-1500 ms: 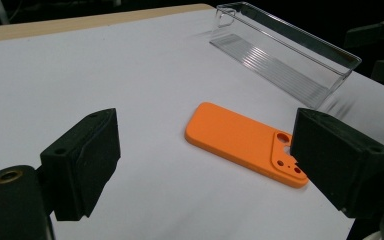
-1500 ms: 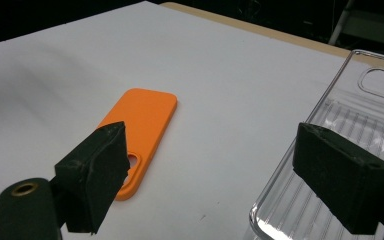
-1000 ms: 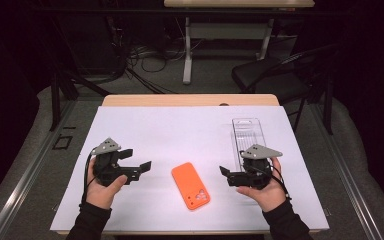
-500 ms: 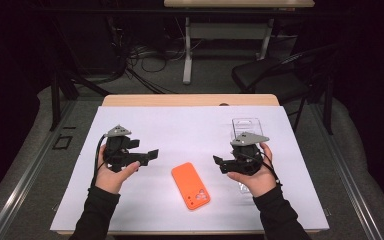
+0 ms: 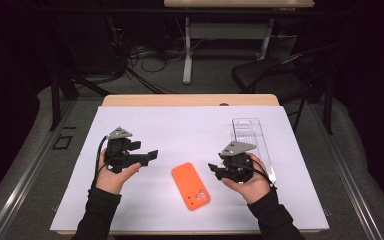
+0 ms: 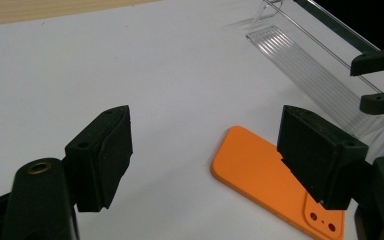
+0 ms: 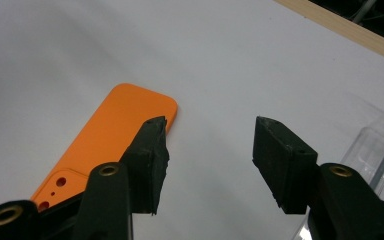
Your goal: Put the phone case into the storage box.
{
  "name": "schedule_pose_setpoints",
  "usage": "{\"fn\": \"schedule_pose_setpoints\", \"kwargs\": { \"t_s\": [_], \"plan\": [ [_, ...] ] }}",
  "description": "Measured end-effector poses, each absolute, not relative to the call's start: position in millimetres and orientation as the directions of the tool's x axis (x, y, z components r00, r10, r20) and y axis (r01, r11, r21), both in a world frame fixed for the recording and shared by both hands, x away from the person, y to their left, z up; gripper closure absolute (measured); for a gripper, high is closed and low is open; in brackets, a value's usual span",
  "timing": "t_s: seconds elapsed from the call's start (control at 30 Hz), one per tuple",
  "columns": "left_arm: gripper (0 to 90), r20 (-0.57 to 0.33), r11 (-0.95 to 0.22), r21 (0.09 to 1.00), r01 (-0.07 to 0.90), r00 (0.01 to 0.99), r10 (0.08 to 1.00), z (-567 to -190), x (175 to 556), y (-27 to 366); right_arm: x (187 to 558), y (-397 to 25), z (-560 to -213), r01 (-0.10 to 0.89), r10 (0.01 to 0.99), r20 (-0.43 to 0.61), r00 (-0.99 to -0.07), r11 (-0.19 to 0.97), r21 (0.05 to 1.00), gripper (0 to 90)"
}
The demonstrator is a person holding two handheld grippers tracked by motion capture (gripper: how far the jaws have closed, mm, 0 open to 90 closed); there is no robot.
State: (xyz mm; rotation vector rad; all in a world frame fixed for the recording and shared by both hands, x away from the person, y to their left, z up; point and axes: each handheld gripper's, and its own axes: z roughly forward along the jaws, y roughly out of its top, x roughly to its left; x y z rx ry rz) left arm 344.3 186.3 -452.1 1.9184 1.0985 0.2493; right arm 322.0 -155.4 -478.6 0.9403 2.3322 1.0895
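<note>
Flat orange phone case (image 5: pixel 190 185) lies on the white table sheet (image 5: pixel 190 130), near the front edge, between the two grippers and touching neither. Left gripper (image 5: pixel 151 155) is held above the sheet to the case's left, jaws pointing toward it; in the left gripper view the jaws stand wide apart with nothing between them, and the case (image 6: pixel 275 182) sits below and beyond the right-hand jaw. Right gripper (image 5: pixel 212 169) is held to the case's right, tips near its upper right edge; in the right gripper view its jaws are parted about as wide, empty, with the case (image 7: pixel 115 137) lying under and behind the left-hand jaw.

Surroundings: a clear ribbed plastic tray (image 5: pixel 252 142), long and narrow, lies on the sheet just behind and beside the right hand (image 5: pixel 252 182). It is apart from the case. Left hand (image 5: pixel 114 177) grips its tool from below. Bare sheet lies between each gripper and the case; nothing stands in the way.

Case appearance: rounded rectangle, smooth matt orange, lying flat, slightly turned so its long axis runs from back-left to front-right. Camera cut-out block with small holes at the near end (image 6: pixel 322 220).
</note>
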Motion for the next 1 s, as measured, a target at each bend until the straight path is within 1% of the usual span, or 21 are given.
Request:
{"fn": "schedule_pose_setpoints", "kwargs": {
  "t_s": [0.13, 0.17, 0.23, 0.3, 0.33, 0.4, 0.53, 0.6, 0.63, 0.67, 0.73, 0.77, 0.8, 0.83, 1.0],
  "plan": [
    [25.2, -0.243, -0.219, 0.769, 0.6, 0.592, 0.768, -452.9, 342.9, 188.4, 314.8, -147.0, -484.6, 0.33, 0.69, -0.159, -0.706, 0.518, 0.789, 48.1],
    [25.7, -0.243, -0.219, 0.769, 0.6, 0.592, 0.768, -452.9, 342.9, 188.4, 314.8, -147.0, -484.6, 0.33, 0.69, -0.159, -0.706, 0.518, 0.789, 48.1],
    [26.1, -0.255, -0.218, 0.763, 0.608, 0.594, 0.763, -453.8, 342.2, 188.8, 310.0, -141.7, -487.0, 0.364, 0.698, -0.14, -0.702, 0.521, 0.772, 49.4],
    [27.2, -0.258, -0.223, 0.76, 0.61, 0.599, 0.758, -454.8, 342.1, 187.9, 306.9, -139.3, -489.3, 0.406, 0.724, -0.094, -0.683, 0.484, 0.775, 50.9],
    [27.6, -0.258, -0.223, 0.76, 0.61, 0.599, 0.758, -454.8, 342.1, 187.9, 306.4, -138.0, -491.3, 0.404, 0.721, -0.096, -0.686, 0.487, 0.775, 52.5],
    [28.5, -0.262, -0.233, 0.752, 0.616, 0.605, 0.752, -456.5, 341.4, 186.1, 305.3, -135.5, -495.6, 0.426, 0.718, -0.074, -0.693, 0.489, 0.761, 60.8],
    [30.4, -0.26, -0.249, 0.745, 0.619, 0.614, 0.745, -459.2, 340.0, 184.2, 304.0, -131.2, -505.3, 0.461, 0.708, -0.054, -0.705, 0.514, 0.724, 73.4],
    [30.9, -0.258, -0.253, 0.743, 0.619, 0.614, 0.746, -460.5, 339.3, 183.8, 303.6, -129.6, -510.2, 0.477, 0.703, -0.052, -0.71, 0.533, 0.699, 77.4],
    [31.2, -0.258, -0.253, 0.743, 0.619, 0.614, 0.746, -460.5, 339.3, 183.8, 303.6, -129.6, -510.2, 0.477, 0.703, -0.052, -0.71, 0.533, 0.699, 77.4],
    [31.2, -0.259, -0.255, 0.741, 0.621, 0.615, 0.745, -461.6, 339.1, 183.5, 304.0, -129.3, -514.0, 0.484, 0.7, -0.055, -0.712, 0.545, 0.685, 82.5],
    [31.2, -0.259, -0.254, 0.74, 0.622, 0.613, 0.746, -462.8, 338.9, 183.8, 304.3, -130.1, -515.9, 0.493, 0.701, -0.051, -0.711, 0.549, 0.675, 85.4],
    [31.1, -0.259, -0.254, 0.74, 0.622, 0.613, 0.746, -462.8, 338.9, 183.8, 304.3, -130.1, -515.9, 0.493, 0.701, -0.051, -0.711, 0.549, 0.675, 85.4],
    [31.1, -0.262, -0.252, 0.738, 0.626, 0.61, 0.748, -463.9, 338.8, 184.0, 304.6, -131.9, -517.6, 0.503, 0.703, -0.048, -0.71, 0.553, 0.665, 88.9],
    [31.0, -0.263, -0.251, 0.738, 0.627, 0.608, 0.749, -464.3, 338.8, 184.2, 304.4, -132.5, -518.0, 0.507, 0.703, -0.044, -0.71, 0.553, 0.661, 89.9],
    [31.1, -0.261, -0.248, 0.738, 0.627, 0.605, 0.752, -464.0, 337.7, 187.0, 301.0, -134.4, -522.8, 0.524, 0.704, -0.041, -0.709, 0.565, 0.638, 90.0]
  ]
}}
